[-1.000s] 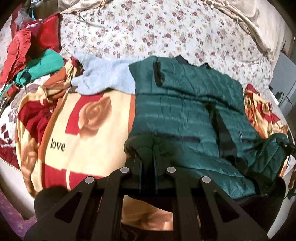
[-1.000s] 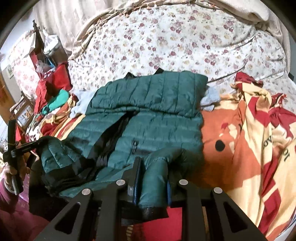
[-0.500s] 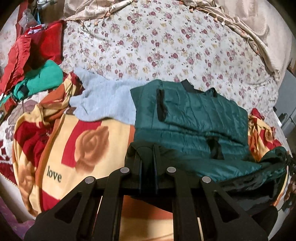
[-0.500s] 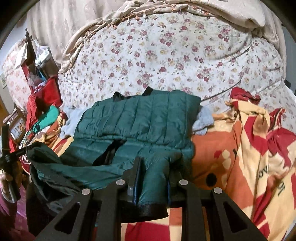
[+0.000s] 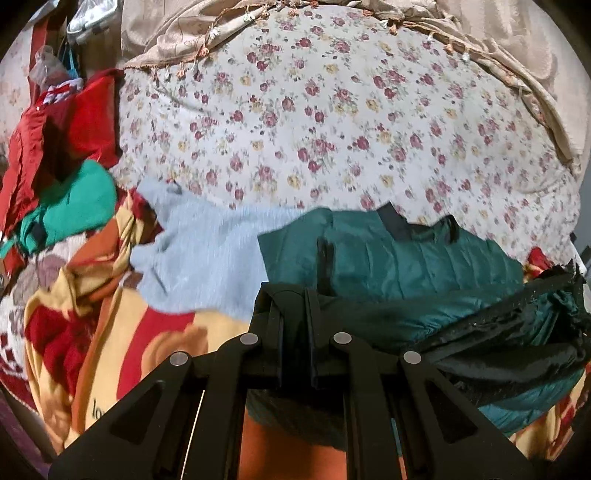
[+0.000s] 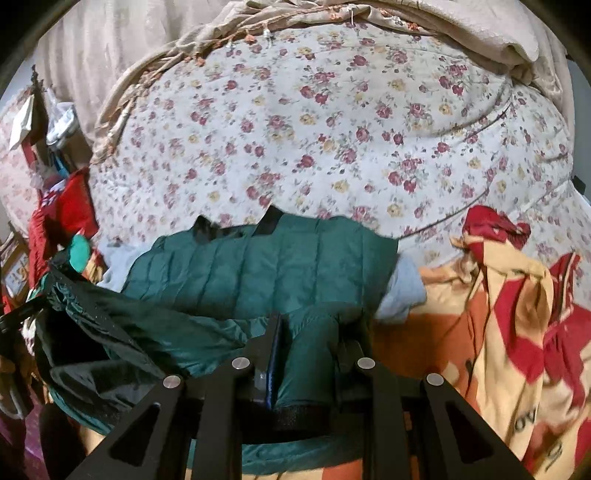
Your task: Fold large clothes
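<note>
A dark green quilted jacket [image 5: 399, 258] [image 6: 258, 269] lies across the bed, its collar end toward the floral sheet. My left gripper [image 5: 295, 299] is shut on the jacket's near hem corner. My right gripper [image 6: 310, 328] is shut on a thick fold of the hem at the other corner. The near edge hangs lifted between the two grippers, sagging and showing the dark lining [image 5: 517, 354] [image 6: 103, 332]. The lifted part covers the lower half of the jacket.
A pale blue sweater [image 5: 207, 251] lies under the jacket. A red, orange and cream blanket [image 5: 110, 332] [image 6: 509, 332] spreads on both sides. Red and green clothes [image 5: 66, 177] pile at the left. The floral bed sheet [image 6: 332, 129] stretches beyond, with beige cloth [image 6: 480, 33] at the far edge.
Both grippers have carried the jacket's near hem up and toward the collar. The visible flat part of the jacket has shrunk and more floral sheet shows.
</note>
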`<state>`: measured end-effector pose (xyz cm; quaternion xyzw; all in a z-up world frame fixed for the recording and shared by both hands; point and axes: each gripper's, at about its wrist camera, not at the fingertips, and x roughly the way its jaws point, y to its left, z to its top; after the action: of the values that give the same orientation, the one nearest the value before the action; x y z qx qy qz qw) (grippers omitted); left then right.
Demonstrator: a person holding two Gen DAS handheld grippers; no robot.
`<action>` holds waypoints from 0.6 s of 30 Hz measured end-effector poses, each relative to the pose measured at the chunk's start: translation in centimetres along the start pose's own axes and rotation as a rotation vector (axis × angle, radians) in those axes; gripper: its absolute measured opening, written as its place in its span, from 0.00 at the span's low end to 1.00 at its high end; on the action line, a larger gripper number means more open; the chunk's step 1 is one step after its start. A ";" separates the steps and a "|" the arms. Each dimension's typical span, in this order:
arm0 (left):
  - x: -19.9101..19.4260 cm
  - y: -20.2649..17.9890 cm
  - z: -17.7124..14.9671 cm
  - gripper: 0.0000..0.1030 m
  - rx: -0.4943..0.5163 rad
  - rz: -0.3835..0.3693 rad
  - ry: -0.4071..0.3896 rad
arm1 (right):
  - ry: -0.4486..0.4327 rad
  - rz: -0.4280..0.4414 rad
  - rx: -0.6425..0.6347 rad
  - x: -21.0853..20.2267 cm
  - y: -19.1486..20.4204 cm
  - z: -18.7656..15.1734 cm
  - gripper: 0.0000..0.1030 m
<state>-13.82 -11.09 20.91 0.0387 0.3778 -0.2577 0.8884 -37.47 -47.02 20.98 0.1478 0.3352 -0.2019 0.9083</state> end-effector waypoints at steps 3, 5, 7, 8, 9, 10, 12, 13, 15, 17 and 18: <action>2.2 -0.2 1.7 0.08 -0.027 0.017 0.010 | 0.007 -0.017 0.014 1.9 -0.6 1.6 0.20; 3.7 -0.3 2.7 0.08 -0.040 0.035 0.012 | 0.011 -0.032 0.030 3.3 -1.2 2.8 0.20; 5.1 -0.5 3.7 0.08 -0.045 0.047 0.013 | 0.014 -0.038 0.043 4.6 -1.7 3.8 0.20; 5.8 -0.6 4.1 0.08 -0.048 0.052 0.013 | 0.016 -0.039 0.052 5.3 -2.0 4.3 0.20; 6.5 -0.8 4.7 0.08 -0.048 0.060 0.012 | 0.017 -0.039 0.059 5.8 -2.1 4.7 0.20; 7.1 -0.9 5.1 0.08 -0.048 0.067 0.011 | 0.016 -0.043 0.067 6.4 -2.4 5.2 0.20; 8.6 -1.3 5.9 0.08 -0.046 0.087 0.009 | 0.014 -0.052 0.080 7.9 -2.8 6.0 0.20; 9.2 -1.4 6.1 0.08 -0.047 0.096 0.013 | 0.014 -0.055 0.087 8.5 -2.9 6.3 0.20; 10.9 -1.6 6.6 0.08 -0.056 0.117 0.029 | 0.018 -0.060 0.111 10.1 -3.4 6.8 0.20; 12.6 -1.8 6.7 0.09 -0.054 0.140 0.043 | 0.020 -0.065 0.127 11.4 -3.7 6.9 0.20; 13.2 -2.0 6.7 0.09 -0.052 0.149 0.048 | 0.019 -0.069 0.134 12.0 -3.9 6.8 0.20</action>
<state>-2.73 -20.24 16.82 0.0498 0.4016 -0.1798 0.8966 -27.19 -56.44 17.41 0.1987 0.3346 -0.2538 0.8855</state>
